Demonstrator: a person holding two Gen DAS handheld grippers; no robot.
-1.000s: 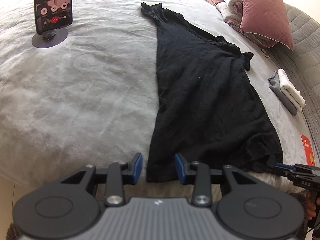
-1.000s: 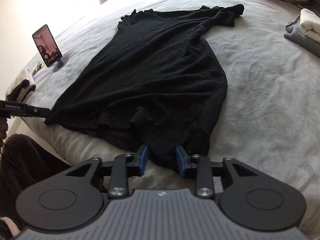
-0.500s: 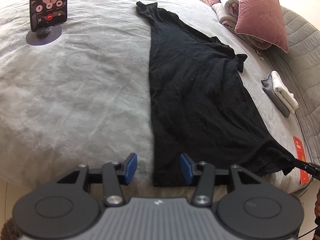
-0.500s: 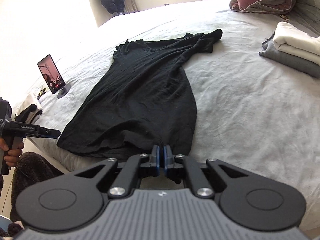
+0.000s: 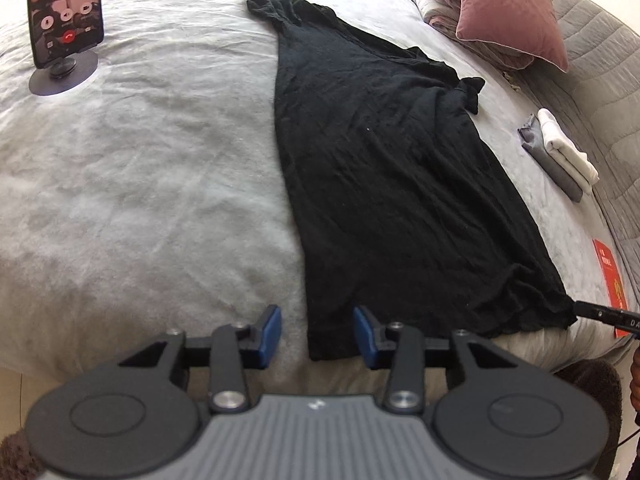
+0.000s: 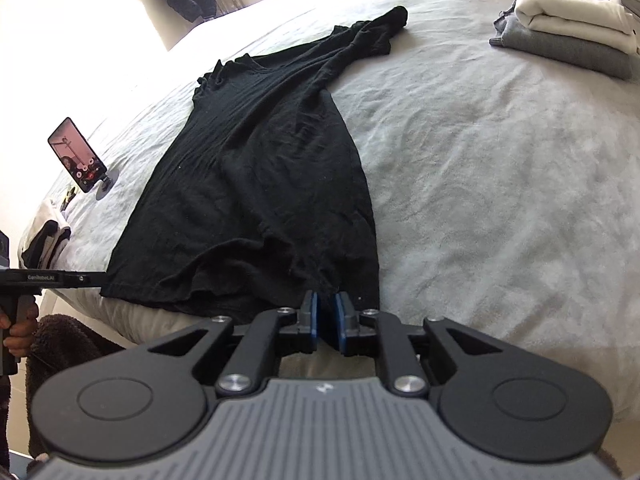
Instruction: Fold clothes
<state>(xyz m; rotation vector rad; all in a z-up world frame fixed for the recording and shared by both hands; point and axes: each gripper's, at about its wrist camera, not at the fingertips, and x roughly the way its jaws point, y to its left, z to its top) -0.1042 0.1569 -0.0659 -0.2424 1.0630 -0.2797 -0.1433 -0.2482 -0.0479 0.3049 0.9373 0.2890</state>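
Note:
A black shirt (image 5: 380, 180) lies flat on the grey bed (image 5: 140, 180), collar far, hem near. My left gripper (image 5: 317, 334) straddles the hem's left corner; its jaws are closing, but the blue pads (image 5: 268, 332) still stand clear of the cloth. In the right wrist view the shirt (image 6: 260, 180) has folds running into my right gripper (image 6: 326, 318). That gripper pinches the hem's right corner while its jaws are opening slightly. Its tip (image 5: 592, 312) shows at the stretched corner in the left wrist view. The left gripper's tip (image 6: 80, 278) shows at the other corner.
A phone on a round stand (image 5: 64, 12) sits at the far left of the bed. Folded white and grey clothes (image 6: 568, 36) lie to the right, a pink pillow (image 5: 508, 12) and bedding beyond. A red packet (image 5: 610, 284) lies near the right edge. More clothes (image 6: 48, 236) sit left.
The right gripper closed on the rumpled hem, drew it to the right and flattened it; its pads have now parted a little. The left jaws widened, then narrowed around the left corner.

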